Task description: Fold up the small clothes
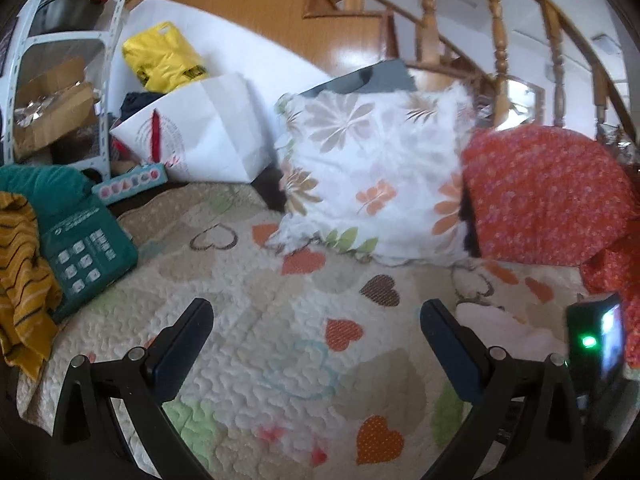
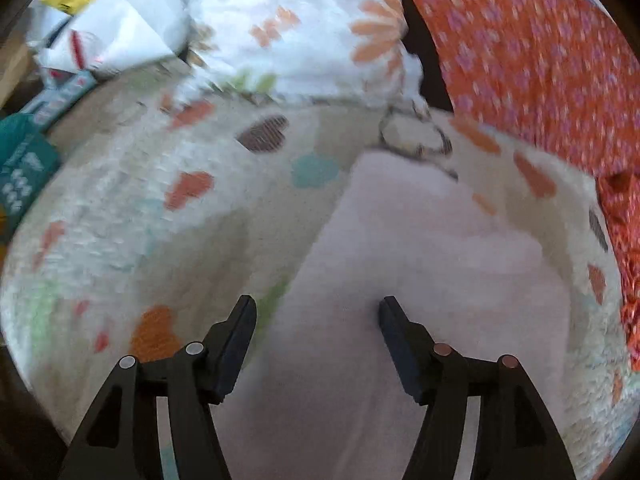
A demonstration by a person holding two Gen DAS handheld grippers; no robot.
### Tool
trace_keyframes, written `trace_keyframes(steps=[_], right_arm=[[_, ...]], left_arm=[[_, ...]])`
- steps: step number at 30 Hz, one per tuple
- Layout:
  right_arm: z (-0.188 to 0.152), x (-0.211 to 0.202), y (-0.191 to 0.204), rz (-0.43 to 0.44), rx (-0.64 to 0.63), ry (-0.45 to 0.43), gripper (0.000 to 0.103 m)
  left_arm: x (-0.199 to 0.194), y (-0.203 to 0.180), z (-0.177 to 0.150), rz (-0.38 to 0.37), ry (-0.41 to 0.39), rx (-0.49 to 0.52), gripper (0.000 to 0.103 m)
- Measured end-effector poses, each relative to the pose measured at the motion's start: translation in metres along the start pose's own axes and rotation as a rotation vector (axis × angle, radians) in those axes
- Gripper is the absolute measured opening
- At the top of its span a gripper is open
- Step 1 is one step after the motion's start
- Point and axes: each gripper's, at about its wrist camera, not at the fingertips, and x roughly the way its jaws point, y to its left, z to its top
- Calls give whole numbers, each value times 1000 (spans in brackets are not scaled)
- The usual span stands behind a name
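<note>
A pale pink garment lies flat on the heart-patterned quilt; the right wrist view is blurred. My right gripper hovers over the garment's near part, jaws apart and nothing pinched between them. In the left wrist view my left gripper is open above bare quilt, holding nothing. A corner of the pink garment shows just right of its right finger. The other gripper's body, with a green light, sits at the right edge.
A floral pillow and a red flowered cloth lie at the quilt's far side. A teal box, mustard striped clothing, a white paper bag and a metal shelf are at the left. Wooden stairs rise behind.
</note>
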Motion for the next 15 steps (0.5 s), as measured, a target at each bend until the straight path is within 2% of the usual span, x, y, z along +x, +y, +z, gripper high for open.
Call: trace_keyframes(steps=[4,7,10,15], right_arm=[[-11,-39,-16,-33,27,-66,68],[-26,-61,-43,-56,83,-74,68],[-45,-80,-77,-77,181,-57,68],[-78,-101,-124,-101,343,-40,74]], left_arm=[[-15,-1,3,18,-58,-6,103],[-20,-5,1,-1,-46,11,103],[-12,-13,-7,-26,25,44,103],[15,-32,-29,-58,207,62,103]])
